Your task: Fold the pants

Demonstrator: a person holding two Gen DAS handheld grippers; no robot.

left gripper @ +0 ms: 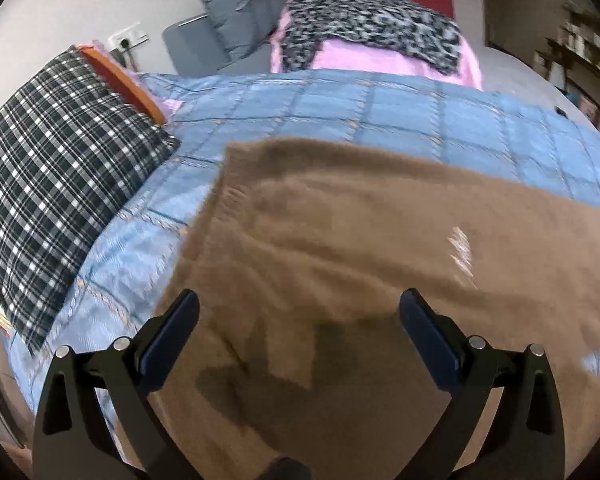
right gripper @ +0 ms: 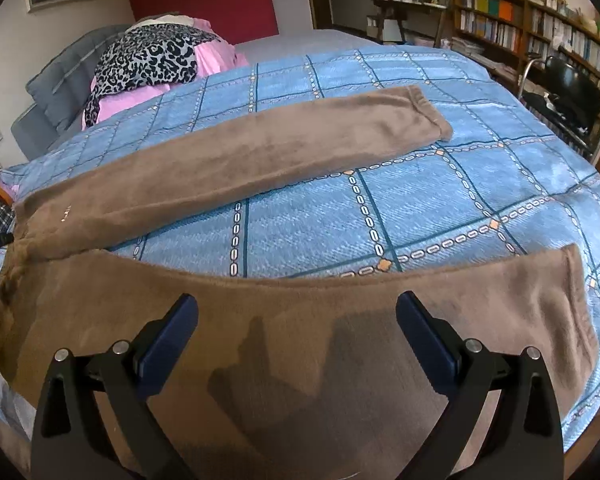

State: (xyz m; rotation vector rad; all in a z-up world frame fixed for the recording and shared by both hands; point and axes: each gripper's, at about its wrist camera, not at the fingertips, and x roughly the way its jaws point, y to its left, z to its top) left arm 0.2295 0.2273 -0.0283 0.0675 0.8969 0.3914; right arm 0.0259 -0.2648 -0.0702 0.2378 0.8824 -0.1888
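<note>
Spread flat across blue checked quilt: brown fleece pants, legs splayed, long axis running left to right. Hovering over near leg, right gripper, jaws spread, empty. Over waist end, left gripper, likewise spread.

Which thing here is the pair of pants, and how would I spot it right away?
Find the bed with the blue checked quilt. Spread flat across it, legs apart in a V, are the brown pants. They are plain fuzzy tan, unlike the leopard-print cloth on pink bedding near the headboard and the plaid pillow.
</note>
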